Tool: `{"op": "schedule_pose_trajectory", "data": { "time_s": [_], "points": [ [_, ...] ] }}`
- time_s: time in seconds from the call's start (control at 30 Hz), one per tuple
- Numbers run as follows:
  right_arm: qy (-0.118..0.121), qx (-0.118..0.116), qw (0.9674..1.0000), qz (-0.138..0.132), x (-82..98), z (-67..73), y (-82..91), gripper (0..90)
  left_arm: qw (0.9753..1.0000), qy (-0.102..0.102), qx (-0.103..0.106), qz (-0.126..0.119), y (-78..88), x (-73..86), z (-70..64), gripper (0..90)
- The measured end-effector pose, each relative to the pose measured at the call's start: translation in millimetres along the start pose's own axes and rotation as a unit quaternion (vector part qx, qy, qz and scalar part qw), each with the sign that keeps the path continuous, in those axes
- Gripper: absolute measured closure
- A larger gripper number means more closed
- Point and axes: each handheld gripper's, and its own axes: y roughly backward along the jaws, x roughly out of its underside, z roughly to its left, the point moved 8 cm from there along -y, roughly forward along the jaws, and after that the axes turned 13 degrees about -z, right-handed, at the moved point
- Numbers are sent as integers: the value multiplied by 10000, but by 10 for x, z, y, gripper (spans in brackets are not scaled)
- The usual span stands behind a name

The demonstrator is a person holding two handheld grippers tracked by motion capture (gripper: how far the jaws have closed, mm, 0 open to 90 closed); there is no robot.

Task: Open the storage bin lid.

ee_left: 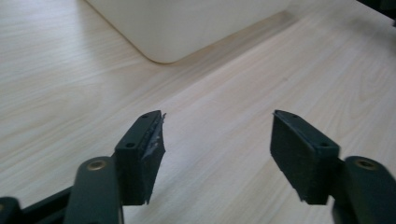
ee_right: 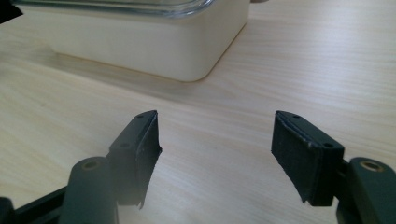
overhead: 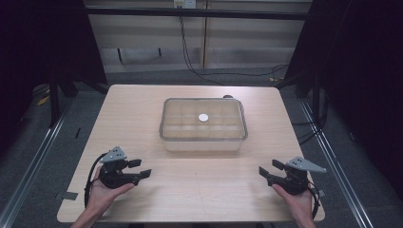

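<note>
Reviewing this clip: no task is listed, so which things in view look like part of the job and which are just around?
Likely part of the job:
- cream rectangular plastic box with clear lid
- small white round disc at the lid's middle
- left gripper, open
- right gripper, open

Just around:
- light wooden table
- black cables on the floor behind

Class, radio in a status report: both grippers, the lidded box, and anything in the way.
Left gripper open, empty, near table edge. Right gripper open, empty, opposite side. Lidded box mid-table, closed, small white disc on its clear lid. Nothing between grippers and box.
</note>
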Motion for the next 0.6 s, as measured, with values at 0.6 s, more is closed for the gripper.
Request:
{"op": "schedule_pose_trajectory", "data": {
  "time_s": [0.6],
  "points": [
    [-172,-265,9995,76,-186,210,-25,343,9998,-39,-84,-195,-22,-120,39,343]
  ]
}}
